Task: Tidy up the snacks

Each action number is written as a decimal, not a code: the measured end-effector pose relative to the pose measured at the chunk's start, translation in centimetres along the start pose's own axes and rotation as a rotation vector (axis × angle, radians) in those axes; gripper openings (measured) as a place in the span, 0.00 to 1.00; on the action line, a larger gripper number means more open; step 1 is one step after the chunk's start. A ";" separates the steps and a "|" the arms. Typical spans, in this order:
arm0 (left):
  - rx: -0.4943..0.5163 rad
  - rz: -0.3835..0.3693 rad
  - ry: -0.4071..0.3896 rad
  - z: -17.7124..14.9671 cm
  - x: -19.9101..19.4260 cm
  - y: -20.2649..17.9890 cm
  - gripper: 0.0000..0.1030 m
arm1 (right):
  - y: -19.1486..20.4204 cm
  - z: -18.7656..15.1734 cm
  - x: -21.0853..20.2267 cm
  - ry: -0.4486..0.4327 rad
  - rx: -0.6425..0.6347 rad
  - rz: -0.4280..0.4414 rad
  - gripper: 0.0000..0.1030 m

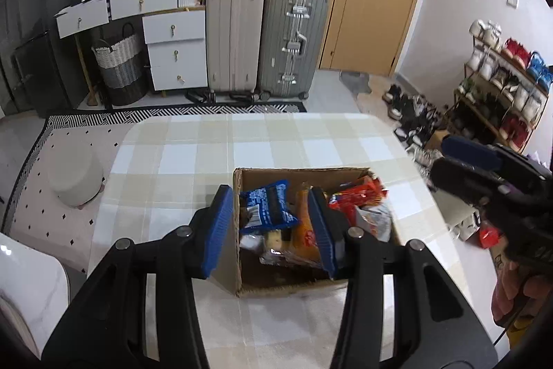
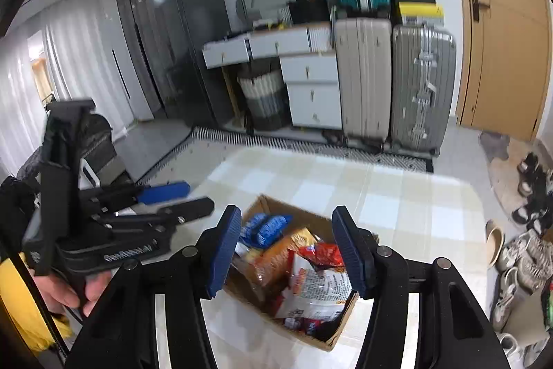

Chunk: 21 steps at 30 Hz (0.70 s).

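A cardboard box [image 1: 238, 230] of snacks [image 2: 311, 279], with a blue packet [image 1: 268, 206] and a red packet [image 2: 323, 255] among them, sits on the checked counter [image 1: 276, 140]. Above it, the left gripper [image 1: 273, 230] and the right gripper [image 2: 287, 251] hover with fingers [image 2: 224, 248] parted and empty. Suitcases [image 1: 266, 33] stand beyond.
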<state>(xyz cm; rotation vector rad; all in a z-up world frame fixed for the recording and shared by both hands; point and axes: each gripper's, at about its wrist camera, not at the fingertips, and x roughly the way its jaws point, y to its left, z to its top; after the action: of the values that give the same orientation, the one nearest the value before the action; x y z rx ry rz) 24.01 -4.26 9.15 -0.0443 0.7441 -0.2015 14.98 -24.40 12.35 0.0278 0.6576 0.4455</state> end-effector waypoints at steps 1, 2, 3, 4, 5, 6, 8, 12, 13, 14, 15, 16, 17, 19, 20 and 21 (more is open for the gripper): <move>-0.005 0.004 -0.010 -0.2 -0.9 -0.1 0.41 | 0.4 0.2 -0.9 -0.018 -0.001 0.000 0.55; -0.008 0.006 -0.025 -0.6 -2.2 -0.2 0.41 | 0.9 0.2 -2.1 -0.040 -0.001 0.009 0.55; -0.010 0.002 -0.038 -0.8 -3.2 -0.3 0.41 | 1.4 0.2 -3.1 -0.056 0.000 0.013 0.55; -0.009 0.003 -0.052 -1.1 -4.2 -0.4 0.41 | 1.8 0.1 -4.2 -0.074 0.003 0.010 0.55; -0.006 0.012 -0.071 -1.5 -5.6 -0.7 0.41 | 2.2 0.0 -5.2 -0.092 0.007 0.006 0.55; -0.005 0.017 -0.088 -1.8 -6.8 -0.8 0.41 | 2.7 -0.1 -6.2 -0.108 0.013 0.013 0.55; -0.009 0.017 -0.123 -2.4 -9.4 -1.1 0.47 | 3.6 -0.4 -8.2 -0.135 0.019 0.026 0.57; -0.025 0.030 -0.218 -4.2 -15.3 -1.6 0.79 | 5.6 -1.3 -12.8 -0.225 0.019 0.013 0.78; -0.029 0.037 -0.248 -4.7 -16.9 -1.7 0.79 | 6.1 -1.5 -13.9 -0.246 0.017 0.015 0.80; -0.032 0.046 -0.277 -5.3 -18.6 -1.7 0.80 | 6.7 -1.7 -15.0 -0.262 0.013 0.013 0.81; -0.031 0.048 -0.298 -5.8 -20.3 -1.8 0.83 | 7.3 -1.9 -16.2 -0.281 0.009 0.010 0.83; -0.029 0.055 -0.318 -6.3 -22.0 -2.0 0.85 | 7.8 -2.2 -17.4 -0.300 0.008 0.010 0.85; -0.029 0.061 -0.332 -6.6 -23.3 -1.9 0.91 | 8.3 -2.4 -18.4 -0.317 0.009 0.008 0.91; -0.034 0.071 -0.383 -7.9 -26.6 -2.0 0.99 | 9.3 -3.1 -20.9 -0.370 0.019 -0.004 0.96; -0.032 0.074 -0.408 -8.3 -28.1 -1.9 0.99 | 9.8 -3.5 -22.2 -0.397 0.022 0.001 0.97; -0.031 0.082 -0.434 -9.0 -29.7 -1.9 0.99 | 10.3 -3.8 -23.5 -0.423 0.021 0.015 0.97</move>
<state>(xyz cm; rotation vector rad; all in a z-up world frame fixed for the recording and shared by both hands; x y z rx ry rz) -3.65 0.04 22.58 -0.0835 0.3159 -0.0970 -7.80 -25.15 24.76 0.1431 0.2460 0.4304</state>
